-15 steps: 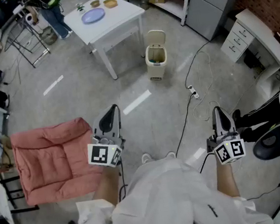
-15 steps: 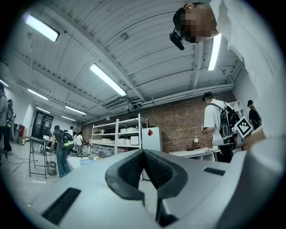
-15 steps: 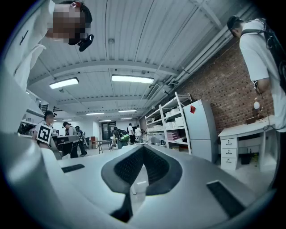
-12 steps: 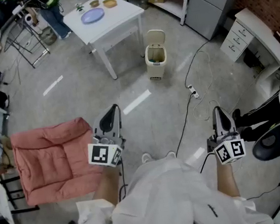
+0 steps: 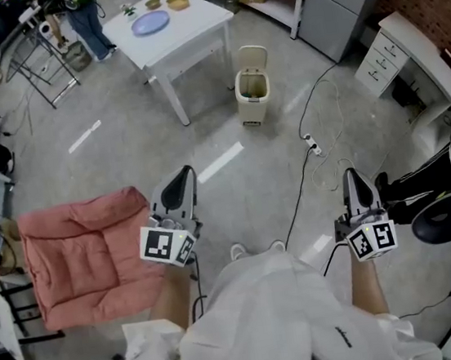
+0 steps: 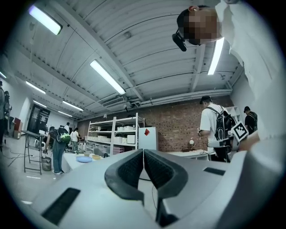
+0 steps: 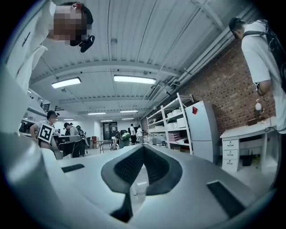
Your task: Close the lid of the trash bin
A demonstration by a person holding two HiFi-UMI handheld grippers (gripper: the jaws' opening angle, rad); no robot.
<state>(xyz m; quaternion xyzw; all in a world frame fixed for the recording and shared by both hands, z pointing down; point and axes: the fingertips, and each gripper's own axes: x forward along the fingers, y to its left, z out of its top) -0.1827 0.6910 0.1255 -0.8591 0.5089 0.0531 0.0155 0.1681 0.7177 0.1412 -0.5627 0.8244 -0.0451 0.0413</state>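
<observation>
**Two shut grippers, bin lid up by the table**

Both claws are pinched fully together with nothing between them. The left gripper (image 5: 183,174) and the right gripper (image 5: 351,175) are held out level over the grey floor, well apart from the white table (image 5: 193,29) and on its near side, close to the person's body. The cream trash bin (image 5: 254,105) stands on the floor just beside the table's right-hand edge. Its lid (image 5: 253,57) is tipped up and back, leaving the mouth open. Neither gripper is near the bin. A blue plate (image 5: 150,24) lies on the tabletop, with two small bowls (image 5: 178,4) at the table's far end. A pink cushioned seat (image 5: 87,255) sits well away from the table, off its near-left side, just beside the left gripper.
</observation>
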